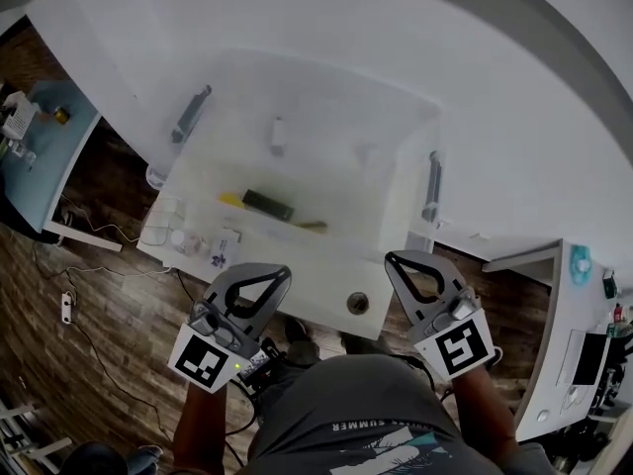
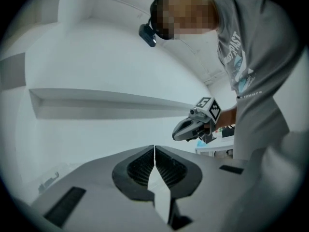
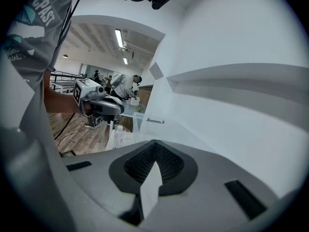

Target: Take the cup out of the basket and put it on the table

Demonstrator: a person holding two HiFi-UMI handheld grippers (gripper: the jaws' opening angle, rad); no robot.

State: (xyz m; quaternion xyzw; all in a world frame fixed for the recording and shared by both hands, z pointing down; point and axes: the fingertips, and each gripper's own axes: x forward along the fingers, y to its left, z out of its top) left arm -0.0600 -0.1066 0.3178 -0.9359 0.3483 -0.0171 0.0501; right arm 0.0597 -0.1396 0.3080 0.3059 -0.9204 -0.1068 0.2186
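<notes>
A clear plastic basket (image 1: pixel 410 181) with grey handles stands on the white table (image 1: pixel 514 137). Inside it lie a small white item (image 1: pixel 278 135), a dark flat object (image 1: pixel 267 204) and something yellow; I cannot pick out a cup for certain. My left gripper (image 1: pixel 282 270) is held at the table's near edge, left of centre, shut and empty. My right gripper (image 1: pixel 393 258) is level with it on the right, also shut and empty. In the left gripper view the jaws (image 2: pixel 154 147) meet and the right gripper (image 2: pixel 193 127) shows beyond. The right gripper view shows the closed jaws (image 3: pixel 154 142), the left gripper (image 3: pixel 99 105) and the basket (image 3: pixel 145 124).
A round fitting (image 1: pixel 358 303) sits in the table near its front edge. Clear bottles (image 1: pixel 183 240) stand at the basket's left end. A light blue side table (image 1: pixel 45 156) is at the left, another desk (image 1: pixel 574 354) at the right, and cables run over the wooden floor.
</notes>
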